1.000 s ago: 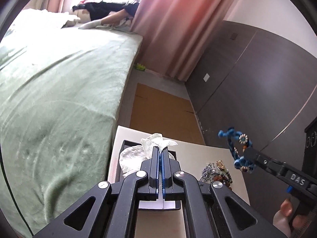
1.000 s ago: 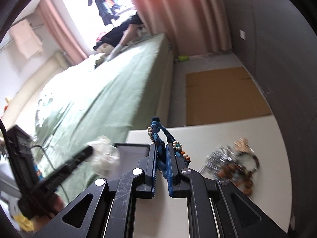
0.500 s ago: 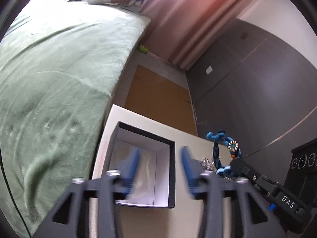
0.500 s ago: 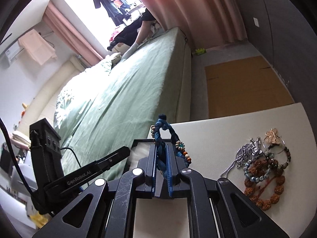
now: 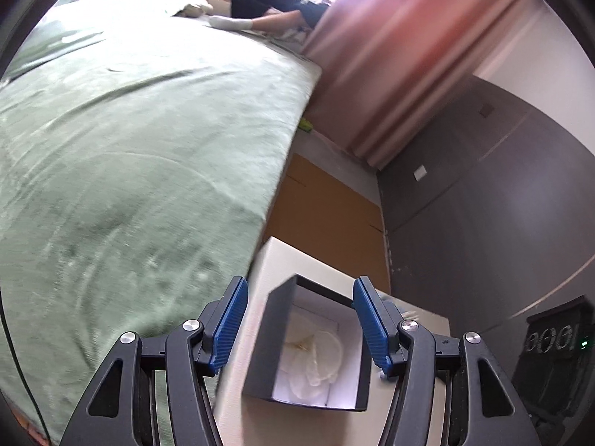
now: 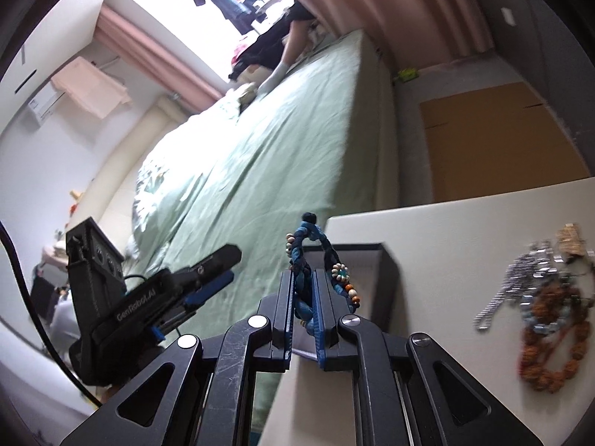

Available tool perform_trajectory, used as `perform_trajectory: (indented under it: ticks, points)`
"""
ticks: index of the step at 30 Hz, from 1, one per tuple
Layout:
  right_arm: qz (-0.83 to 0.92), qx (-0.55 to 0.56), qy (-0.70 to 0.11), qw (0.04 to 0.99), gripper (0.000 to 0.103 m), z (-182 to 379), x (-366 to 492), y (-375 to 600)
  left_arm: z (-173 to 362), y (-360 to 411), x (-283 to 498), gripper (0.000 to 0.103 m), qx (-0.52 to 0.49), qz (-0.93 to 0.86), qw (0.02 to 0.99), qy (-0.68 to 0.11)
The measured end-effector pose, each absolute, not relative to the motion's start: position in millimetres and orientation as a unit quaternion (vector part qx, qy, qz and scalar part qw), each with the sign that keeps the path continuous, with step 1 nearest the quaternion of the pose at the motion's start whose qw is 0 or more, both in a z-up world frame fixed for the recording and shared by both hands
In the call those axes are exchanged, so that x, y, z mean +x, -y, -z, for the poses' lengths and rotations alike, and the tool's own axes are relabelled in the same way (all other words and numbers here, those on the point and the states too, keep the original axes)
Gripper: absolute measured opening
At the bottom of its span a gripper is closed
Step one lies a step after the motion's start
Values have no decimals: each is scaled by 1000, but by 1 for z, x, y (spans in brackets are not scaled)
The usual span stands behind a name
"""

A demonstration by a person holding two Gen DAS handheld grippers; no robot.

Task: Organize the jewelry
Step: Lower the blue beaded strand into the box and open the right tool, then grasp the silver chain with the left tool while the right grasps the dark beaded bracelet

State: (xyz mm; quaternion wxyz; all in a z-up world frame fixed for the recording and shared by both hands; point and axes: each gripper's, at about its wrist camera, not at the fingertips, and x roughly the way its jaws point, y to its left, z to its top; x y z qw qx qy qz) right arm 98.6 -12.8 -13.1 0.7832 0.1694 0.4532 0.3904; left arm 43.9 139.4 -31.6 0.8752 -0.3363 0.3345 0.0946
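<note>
Right wrist view: my right gripper (image 6: 302,293) pinches the blue beaded bracelet (image 6: 316,260).
Its loop sticks up past my fingertips, above the black box (image 5: 316,345); my left gripper (image 5: 299,319) stands wide, empty, straddling that box.

Cream rectangular tabletop (image 6: 465,230): bare strip between the black open-topped cardboard box (image 5: 275,338) and the heap of beaded and silver-chain jewellery (image 6: 539,312); passage free there.

Box interior: crumpled white tissue paper (image 5: 316,349) covers most of the floor; opening above unobstructed.

Box flanks: blue-padded left gripper (image 5: 297,319) straddles the box, jaws spread, pads clear of the walls.

Green blanketed bed (image 5: 130,148): hard against the tabletop's left edge, blocking that side.

Dark grey panelled wall (image 5: 502,204): closes the far right.
</note>
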Motion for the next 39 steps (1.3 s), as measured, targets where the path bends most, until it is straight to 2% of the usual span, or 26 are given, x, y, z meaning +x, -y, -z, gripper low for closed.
perform_trajectory:
  ticks: [1,2,4,7,13,25,34,37,39]
  points:
    - [-392,166,-460,779,17,16,100,8,32,-142,43,60,-339,-95,875,-333]
    - [-393,161,-472,773,30,18,101,4,32,-144,42,60,-340,-96,874,-333]
    - [-385,160,-486,768,49,22,103,4,33,-143,44,60,-339,-95,874,-334]
    - [-365,170,-482,778,59,20,103,24,31,-137,46,60,-332,-88,876,-337]
    - [-299,182,-483,803,66,17,105,79,27,-107,53,60,-298,-62,886,-349]
    - [-217,222,-501,808,66,33,113,157,28,-18,82,60,-209,12,899,-385]
    - [-150,261,-527,795,65,59,129,201,33,42,129,60,-116,44,887,-446]
    - [-137,297,-533,780,65,71,134,213,36,56,143,56,-91,47,882,-461]
    - [-127,305,-538,776,65,80,139,218,40,60,150,50,-86,45,877,-470]
